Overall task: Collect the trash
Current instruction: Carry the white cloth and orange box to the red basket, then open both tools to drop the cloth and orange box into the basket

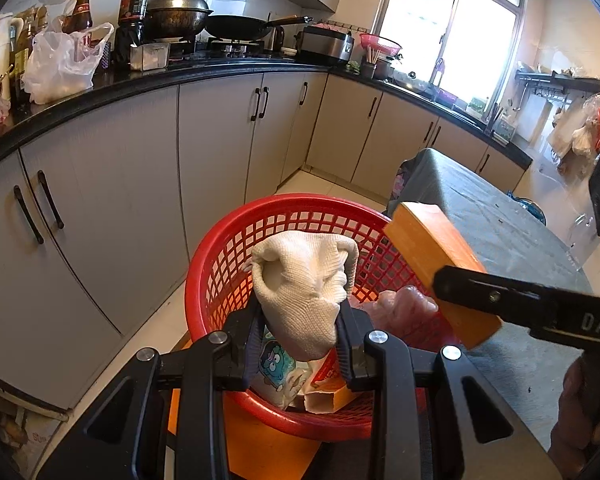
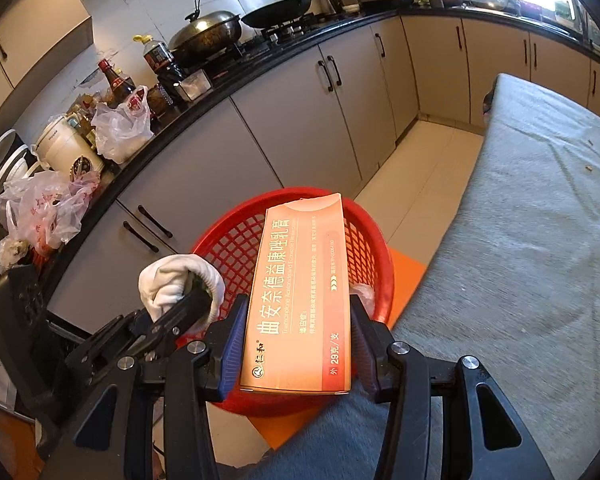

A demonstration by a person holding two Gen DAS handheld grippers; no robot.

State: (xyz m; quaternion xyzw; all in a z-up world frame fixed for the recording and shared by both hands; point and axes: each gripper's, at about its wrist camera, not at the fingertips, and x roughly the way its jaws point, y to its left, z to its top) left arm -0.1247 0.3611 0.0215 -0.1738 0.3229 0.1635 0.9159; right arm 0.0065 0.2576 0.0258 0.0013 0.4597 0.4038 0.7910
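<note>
My left gripper [image 1: 300,320] is shut on a crumpled white knit glove [image 1: 304,284] and holds it over the red mesh basket [image 1: 228,252]. The glove [image 2: 172,286] also shows in the right wrist view. My right gripper [image 2: 298,332] is shut on an orange medicine box [image 2: 300,292] and holds it above the red basket's rim [image 2: 380,248]. From the left wrist view the box [image 1: 436,260] hangs over the basket's right side. Inside the basket lie a printed wrapper [image 1: 278,364], a small carton [image 1: 328,392] and a pink plastic bag [image 1: 400,308].
The basket stands on an orange stool [image 2: 408,276] on the tiled floor beside a table with a grey cloth [image 2: 520,240]. Grey cabinets [image 1: 120,200] run under a black counter with bottles, plastic bags [image 1: 60,64] and woks [image 1: 176,16].
</note>
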